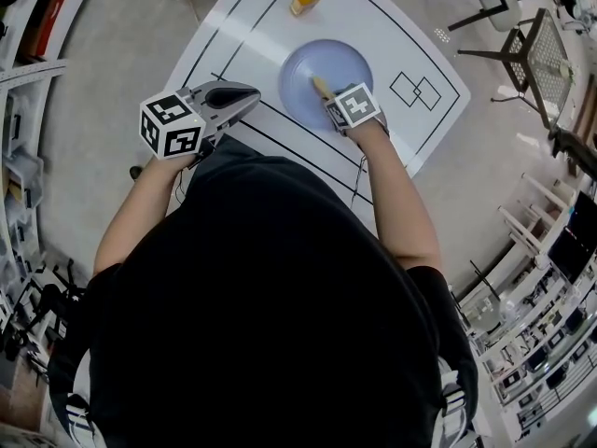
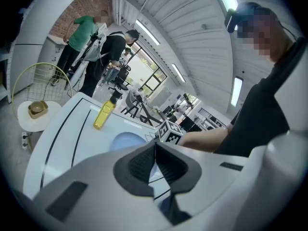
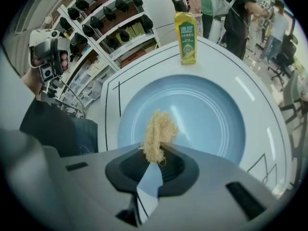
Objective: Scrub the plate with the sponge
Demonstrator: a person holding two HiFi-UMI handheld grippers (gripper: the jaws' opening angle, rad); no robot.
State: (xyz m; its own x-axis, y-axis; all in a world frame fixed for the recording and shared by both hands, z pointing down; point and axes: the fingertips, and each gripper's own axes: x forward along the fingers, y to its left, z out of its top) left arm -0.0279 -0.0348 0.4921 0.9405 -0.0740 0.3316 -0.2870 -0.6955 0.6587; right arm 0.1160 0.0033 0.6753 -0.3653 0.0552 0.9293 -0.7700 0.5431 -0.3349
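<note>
Sponge [image 3: 156, 131], pinched in the right hand-held gripper [image 3: 153, 156], needs firm circles across the plate [image 3: 207, 114] ahead; the left hand-held gripper [image 2: 155, 160] is pressed together.

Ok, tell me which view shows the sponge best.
The right gripper view: the sponge sits centre frame, a yellow fibrous tuft pinched by the right gripper over the plate. The head view shows only a small yellow sliver of it. The left gripper view shows none.

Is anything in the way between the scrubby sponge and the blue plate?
No, nothing visible. The right gripper holds the yellow fibrous sponge right over the bare light blue round plate; the yellow bottle stands beyond its far rim.
</note>
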